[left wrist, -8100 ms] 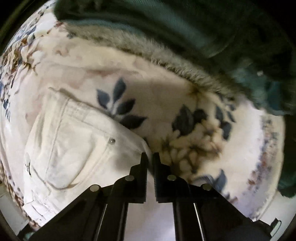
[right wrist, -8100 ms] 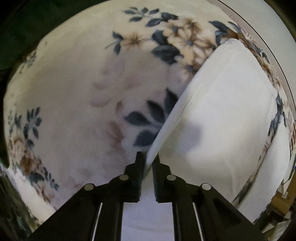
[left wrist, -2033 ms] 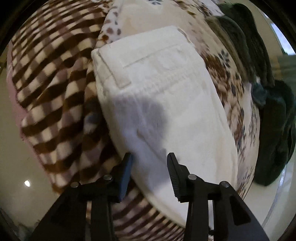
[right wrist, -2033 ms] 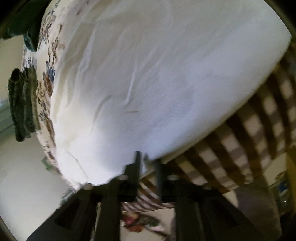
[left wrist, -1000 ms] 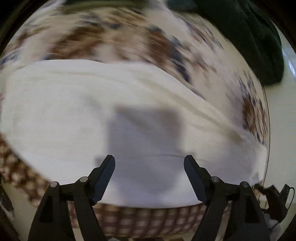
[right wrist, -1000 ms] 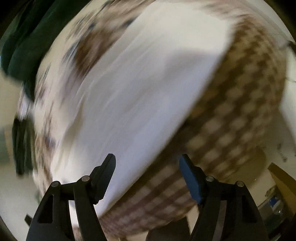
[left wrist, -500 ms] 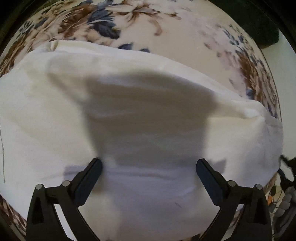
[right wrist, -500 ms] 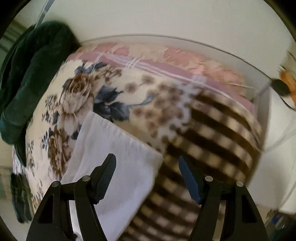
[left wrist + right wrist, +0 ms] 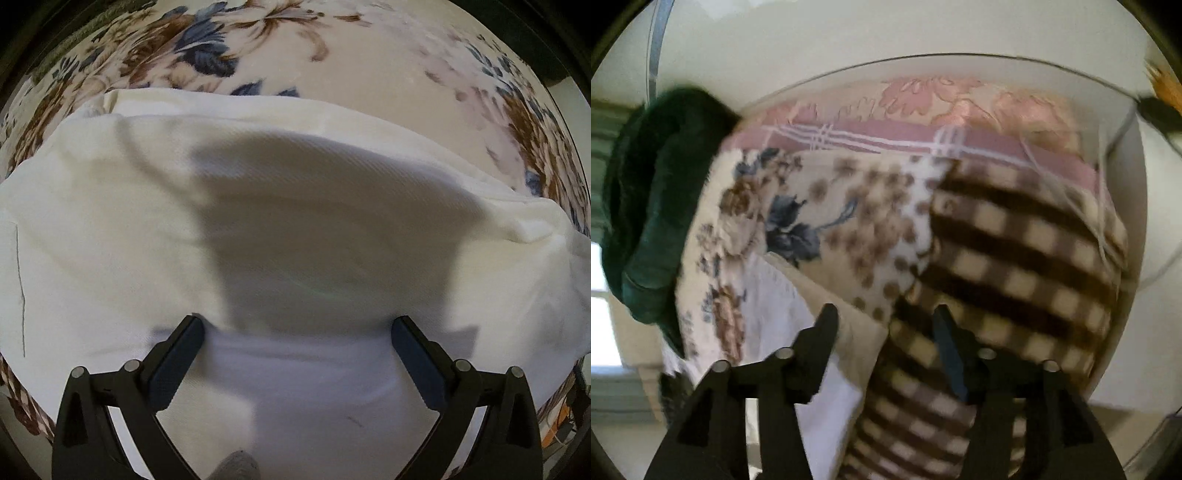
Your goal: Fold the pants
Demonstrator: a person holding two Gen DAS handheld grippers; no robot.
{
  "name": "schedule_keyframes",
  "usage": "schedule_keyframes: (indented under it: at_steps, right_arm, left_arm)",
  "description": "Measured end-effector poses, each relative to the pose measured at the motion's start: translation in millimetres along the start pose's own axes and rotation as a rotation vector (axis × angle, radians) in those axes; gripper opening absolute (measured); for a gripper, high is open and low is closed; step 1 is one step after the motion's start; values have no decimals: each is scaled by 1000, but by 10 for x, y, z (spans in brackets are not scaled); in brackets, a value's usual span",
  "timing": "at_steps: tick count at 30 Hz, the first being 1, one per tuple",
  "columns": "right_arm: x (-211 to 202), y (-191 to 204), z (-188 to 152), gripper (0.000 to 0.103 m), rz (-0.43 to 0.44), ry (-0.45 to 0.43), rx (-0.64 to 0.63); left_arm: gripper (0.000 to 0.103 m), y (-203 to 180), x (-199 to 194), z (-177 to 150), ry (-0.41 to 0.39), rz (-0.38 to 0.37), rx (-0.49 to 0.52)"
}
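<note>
White pants (image 9: 295, 221) lie folded on a floral blanket (image 9: 369, 55) and fill most of the left wrist view. My left gripper (image 9: 297, 325) points straight down just over them, jaws wide open, nothing pinched; its shadow falls on the cloth. In the right wrist view a corner of the pants (image 9: 768, 321) lies at the lower left, where the floral blanket meets a brown checked blanket (image 9: 1015, 240). My right gripper (image 9: 885, 314) hangs over that corner with its jaws opening. The corner's edge lies between the fingers, and the pads do not press on it.
A dark green bundle of cloth (image 9: 646, 203) sits at the blanket's left end. A pink flowered sheet (image 9: 960, 107) runs along the far side under a pale wall (image 9: 886, 37). The checked blanket drops off at the near edge.
The left gripper's jaws widened and it sank close over the pants a second ago, then held still. The right gripper swung from the pants' long side to the corner.
</note>
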State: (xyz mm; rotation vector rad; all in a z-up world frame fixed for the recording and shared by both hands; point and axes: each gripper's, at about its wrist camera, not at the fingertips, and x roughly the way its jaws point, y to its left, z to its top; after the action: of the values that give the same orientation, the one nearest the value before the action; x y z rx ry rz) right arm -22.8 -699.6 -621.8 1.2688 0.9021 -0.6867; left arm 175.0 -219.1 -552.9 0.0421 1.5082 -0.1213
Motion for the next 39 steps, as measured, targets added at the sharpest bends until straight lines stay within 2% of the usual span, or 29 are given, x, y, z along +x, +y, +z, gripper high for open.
schedule_keyframes:
  at_steps: [1,4,7,9,11,12,17,20,23,26,28,30,31,32,33,34,36,39]
  right_arm:
    - [-7,-42,-33,58,-8,-10,24]
    - [58,-163,-144,60,166,-3,99]
    - [163,-129,-241,61,228,8,104]
    - [257,-46,-292,62,187,12,73]
    - [298,26,-312,64,201,18,53]
    - [268,54,-334,64,161,-1,40]
    - [-80,35,-394,65,141,-108,23]
    - [-60,-3,-413,79,194,-63,7]
    - [256,11,-388,79,239,38,-8]
    - [520,139,-294,81,254,-1,-28]
    - [600,298,-222,80,316,-35,-37]
    - [697,424,-193,70,402,-22,-55]
    - [782,475,-185,68,414,3,-61]
    - [875,516,-186,58,404,16,-62]
    - [948,531,-191,33,366,13,-56]
    - [985,532,-191,23,341,13,-47]
    - [912,597,-224,16,307,-9,-48]
    - [600,893,-368,15,309,-67,-115]
  left_arm:
    - [103,-2,13,-22,2,0,0]
    - [103,0,37,1,20,-1,1]
    - [103,9,60,72,36,-4,2]
    - [103,40,70,104,40,-5,5]
    - [103,70,75,129,41,-7,7]
    - [103,68,88,147,41,-8,8]
    - [103,90,119,247,54,-11,7]
    - [103,52,129,248,51,-8,5]
    - [103,-8,151,257,45,-6,6]
    - [103,-35,168,232,44,-7,4]
    - [103,-48,166,175,43,-7,-1]
    - [103,-54,180,181,36,-2,-9]
    - [103,-50,175,169,33,-1,-15]
    - [103,-49,177,174,34,-1,-18]
    - [103,-47,178,186,41,-3,-18]
    - [103,-37,168,212,48,-6,-18]
    - [103,3,125,260,66,-35,-34]
    - [103,177,-6,336,70,-116,-85]
